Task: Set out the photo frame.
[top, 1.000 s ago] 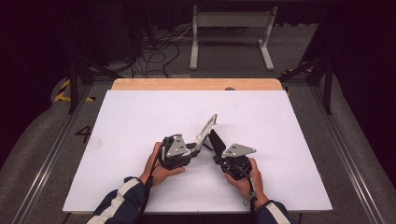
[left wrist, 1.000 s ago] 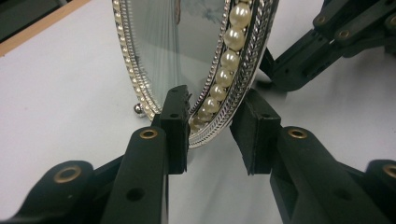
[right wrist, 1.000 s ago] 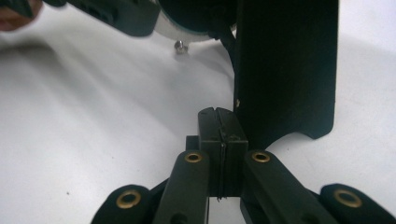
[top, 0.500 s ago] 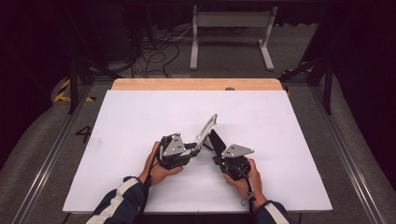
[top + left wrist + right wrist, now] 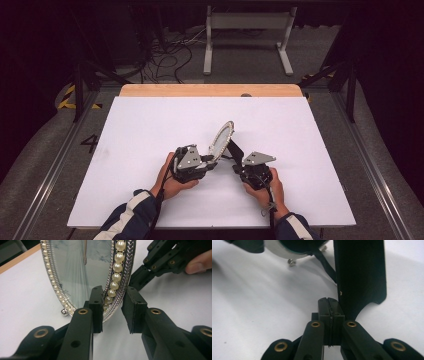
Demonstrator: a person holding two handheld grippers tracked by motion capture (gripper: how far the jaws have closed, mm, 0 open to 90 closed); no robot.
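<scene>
Left gripper view: the left gripper (image 5: 113,298) straddles the near edge of the frame (image 5: 75,270). Its jaws are narrow but not clamped: one pad lies against the glass side, while the other stands just clear of the pearl rim. To do this well, we would close slowly and square on the rim, keeping the pad off the glass and the pearls. We would steady the frame rather than squeeze it.

The right gripper (image 5: 329,301) is pressed fully closed with nothing visible between its pads. It sits just beside the black stand (image 5: 359,270) behind the frame. We judge it should nudge that stand gently so the frame keeps its lean and does not tip.

In the high view the frame (image 5: 222,140) stands tilted near the middle of the white table (image 5: 150,130), between the two hands. A wooden strip (image 5: 210,90) runs along the far edge. Beyond it are grey floor, loose cables (image 5: 165,55) and a pale metal rack (image 5: 245,20) — the room around is dark.
</scene>
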